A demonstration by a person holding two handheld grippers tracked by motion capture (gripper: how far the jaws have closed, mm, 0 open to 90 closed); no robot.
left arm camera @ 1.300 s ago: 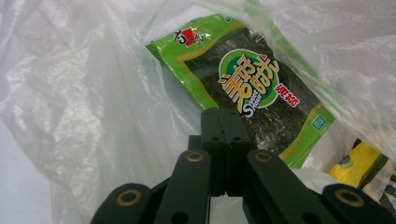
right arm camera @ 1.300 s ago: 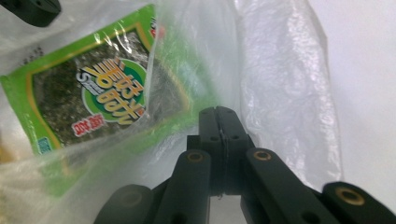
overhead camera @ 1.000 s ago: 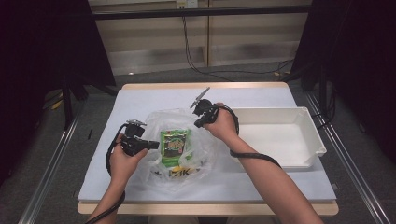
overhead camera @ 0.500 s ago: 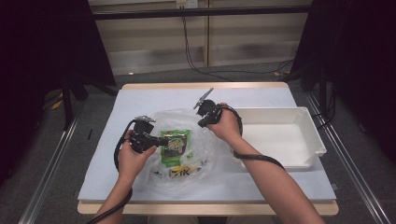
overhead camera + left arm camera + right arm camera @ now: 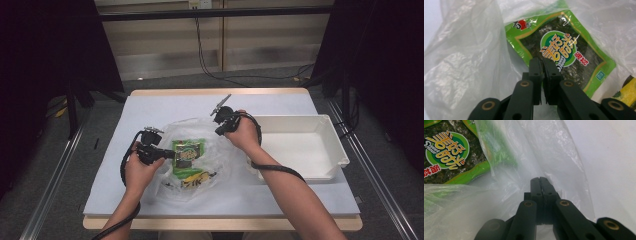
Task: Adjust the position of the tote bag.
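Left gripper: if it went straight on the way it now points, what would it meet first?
Most likely the green seaweed packet inside the clear plastic bag. The left gripper, its jaws just opening slightly, points at the packet's near edge; whether bag film lies between cannot be told.

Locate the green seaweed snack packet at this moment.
In the high view the green seaweed packet lies inside the clear plastic bag at the table's middle, just beyond the left gripper and left of the white tray.
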